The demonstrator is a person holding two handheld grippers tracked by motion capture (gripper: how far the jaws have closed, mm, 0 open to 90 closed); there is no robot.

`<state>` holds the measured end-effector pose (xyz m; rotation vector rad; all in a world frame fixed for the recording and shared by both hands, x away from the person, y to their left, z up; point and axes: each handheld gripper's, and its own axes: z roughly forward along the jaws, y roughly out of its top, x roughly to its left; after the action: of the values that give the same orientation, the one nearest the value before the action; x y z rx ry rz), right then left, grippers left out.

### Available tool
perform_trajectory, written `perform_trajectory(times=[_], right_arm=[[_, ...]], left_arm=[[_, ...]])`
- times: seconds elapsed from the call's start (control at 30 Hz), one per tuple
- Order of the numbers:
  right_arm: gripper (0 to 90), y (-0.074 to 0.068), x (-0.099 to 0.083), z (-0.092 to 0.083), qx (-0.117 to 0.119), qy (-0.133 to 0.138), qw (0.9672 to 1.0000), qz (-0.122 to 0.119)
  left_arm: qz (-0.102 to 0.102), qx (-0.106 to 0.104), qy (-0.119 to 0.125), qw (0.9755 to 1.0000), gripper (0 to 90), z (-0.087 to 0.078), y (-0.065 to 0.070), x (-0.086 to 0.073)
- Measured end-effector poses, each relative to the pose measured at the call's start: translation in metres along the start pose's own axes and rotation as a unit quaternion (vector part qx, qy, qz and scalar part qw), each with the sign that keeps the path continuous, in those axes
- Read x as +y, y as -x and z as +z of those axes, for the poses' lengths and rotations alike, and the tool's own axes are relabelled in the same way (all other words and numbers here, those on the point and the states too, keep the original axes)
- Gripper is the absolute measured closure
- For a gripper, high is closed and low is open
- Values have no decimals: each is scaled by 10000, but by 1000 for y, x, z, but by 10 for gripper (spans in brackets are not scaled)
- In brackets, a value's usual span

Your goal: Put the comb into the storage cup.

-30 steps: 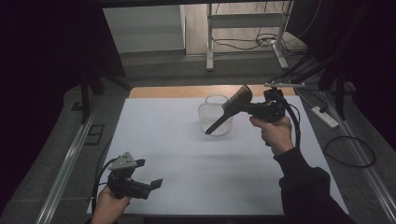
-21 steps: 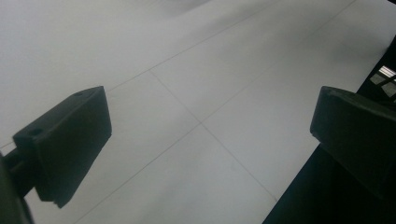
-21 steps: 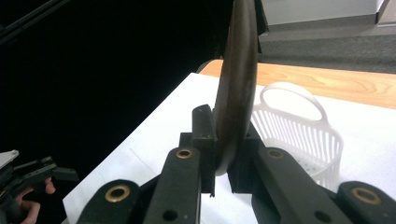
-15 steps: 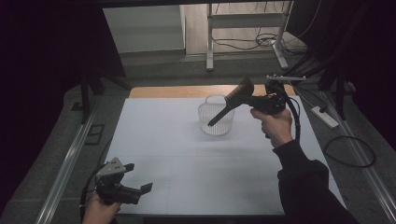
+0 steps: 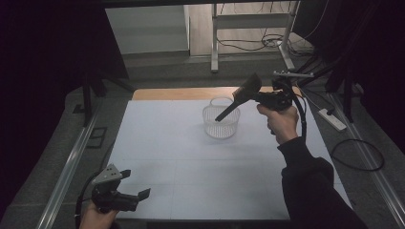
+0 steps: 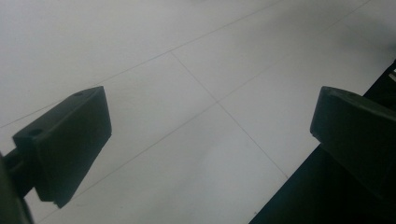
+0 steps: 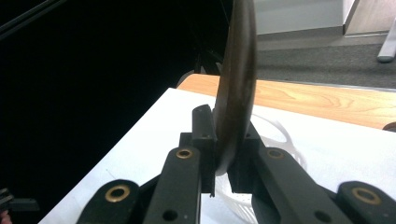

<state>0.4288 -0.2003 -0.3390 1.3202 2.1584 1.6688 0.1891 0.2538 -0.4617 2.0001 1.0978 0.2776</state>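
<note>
**Inspector A:** High view first. Right tool point(image 5: 253, 93) is raised above the far part of the white tabletop point(image 5: 157, 143), clamped on the broad end of a dark wooden spatula point(image 5: 237, 100). State of the grip?

**Inspector B:** Right gripper view confirms it: both jaws press flat on the spatula point(image 7: 236, 84), one on each side. Its handle slants down over the white basket point(image 5: 221, 121), tip above the opening; I cannot tell whether it touches the rim.

**Inspector A:** Basket position?

**Inspector B:** Upright on the tabletop, near the far wooden edge point(image 5: 181, 93), just left of the right hand point(image 5: 282, 123).

**Inspector A:** Left tool point(image 5: 134, 183)?

**Inspector B:** Low at the near left corner, well apart from the basket. Left gripper view shows its 2 jaws standing wide with bare tabletop point(image 6: 187, 93) between them.
</note>
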Motion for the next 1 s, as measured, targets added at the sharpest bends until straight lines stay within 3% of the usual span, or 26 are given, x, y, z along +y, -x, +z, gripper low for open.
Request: perform_trajectory(times=[0.57,1.0], right_arm=[[834,12,1,20,-173,19,9998,88],[834,16,-6,40,-314,-104,9995,14]], left_arm=[[-27,-33,-65,10000,1,0,-1,0],[-143,-109,-27,9998,0,-1,-4,-1]])
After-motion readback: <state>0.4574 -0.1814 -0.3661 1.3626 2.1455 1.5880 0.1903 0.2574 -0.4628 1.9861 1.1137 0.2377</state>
